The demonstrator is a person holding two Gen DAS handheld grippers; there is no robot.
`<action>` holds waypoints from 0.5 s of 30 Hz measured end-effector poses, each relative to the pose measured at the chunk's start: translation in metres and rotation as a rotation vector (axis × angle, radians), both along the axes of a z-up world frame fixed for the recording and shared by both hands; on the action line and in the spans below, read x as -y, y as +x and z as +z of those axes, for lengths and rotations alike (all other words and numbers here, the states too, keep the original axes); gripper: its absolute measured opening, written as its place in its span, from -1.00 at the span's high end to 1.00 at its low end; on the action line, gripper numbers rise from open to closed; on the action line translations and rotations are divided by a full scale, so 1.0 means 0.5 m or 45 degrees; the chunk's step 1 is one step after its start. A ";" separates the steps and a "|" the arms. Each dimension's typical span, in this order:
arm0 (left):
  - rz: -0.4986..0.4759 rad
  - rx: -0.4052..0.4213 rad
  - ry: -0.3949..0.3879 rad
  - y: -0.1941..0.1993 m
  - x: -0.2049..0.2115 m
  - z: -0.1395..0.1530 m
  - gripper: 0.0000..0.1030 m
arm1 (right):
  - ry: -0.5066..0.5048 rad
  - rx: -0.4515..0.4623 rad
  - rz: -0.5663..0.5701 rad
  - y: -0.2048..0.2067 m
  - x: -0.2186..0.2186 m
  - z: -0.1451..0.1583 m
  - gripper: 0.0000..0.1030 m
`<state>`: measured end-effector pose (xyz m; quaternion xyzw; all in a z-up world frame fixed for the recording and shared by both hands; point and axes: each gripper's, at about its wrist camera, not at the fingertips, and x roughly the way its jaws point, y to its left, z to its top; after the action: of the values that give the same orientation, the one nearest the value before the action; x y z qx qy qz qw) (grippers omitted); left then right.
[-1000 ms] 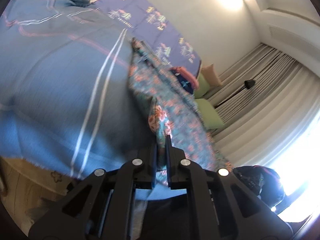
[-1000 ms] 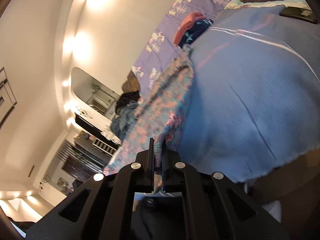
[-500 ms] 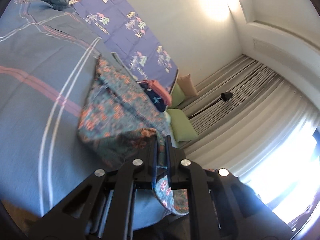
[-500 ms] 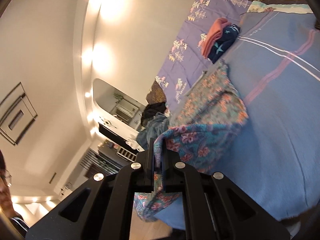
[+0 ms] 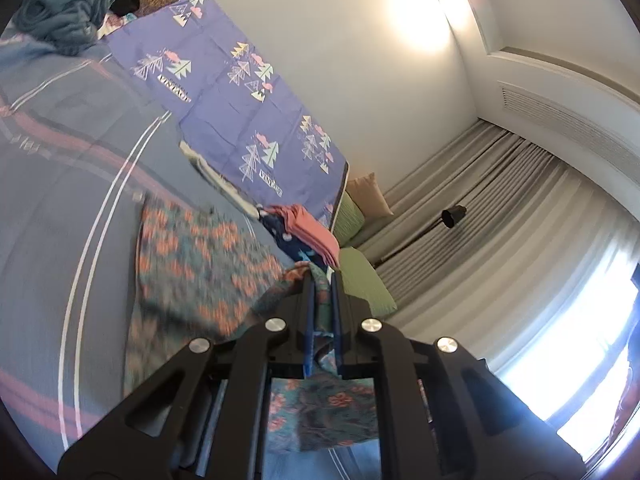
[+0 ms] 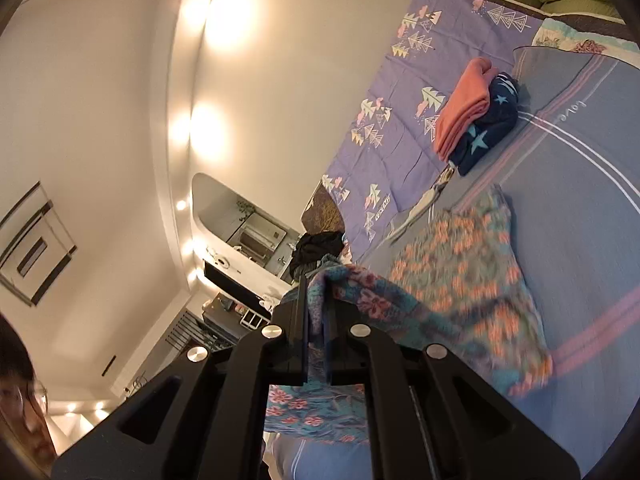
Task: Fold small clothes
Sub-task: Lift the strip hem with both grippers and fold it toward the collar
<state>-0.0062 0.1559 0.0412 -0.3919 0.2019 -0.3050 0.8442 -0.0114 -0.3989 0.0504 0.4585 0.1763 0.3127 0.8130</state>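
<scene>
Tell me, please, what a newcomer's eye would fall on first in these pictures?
First the floral garment, spread on the blue blanket with its near edge pinched in both the left gripper and the right gripper. Next, the folded pile, pink on navy, farther up the bed beside the purple sheet. Bright wall lights glow above.
</scene>
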 end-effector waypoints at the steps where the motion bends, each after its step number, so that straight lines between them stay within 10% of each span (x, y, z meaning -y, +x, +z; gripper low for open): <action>1: 0.006 0.002 0.008 0.022 -0.002 0.006 0.86 | 0.007 -0.005 -0.001 0.036 0.002 0.004 0.90; 9: 0.083 -0.061 0.095 0.268 -0.016 0.028 0.86 | 0.058 -0.129 -0.008 0.307 0.029 -0.009 0.90; 15: 0.251 -0.212 0.285 0.501 -0.020 -0.089 0.78 | -0.010 -0.341 -0.088 0.536 0.063 -0.162 0.82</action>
<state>0.2444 0.1657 -0.0034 -0.3373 0.2645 -0.1627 0.8887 0.2564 -0.4303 -0.0307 0.4987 0.2685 0.2197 0.7943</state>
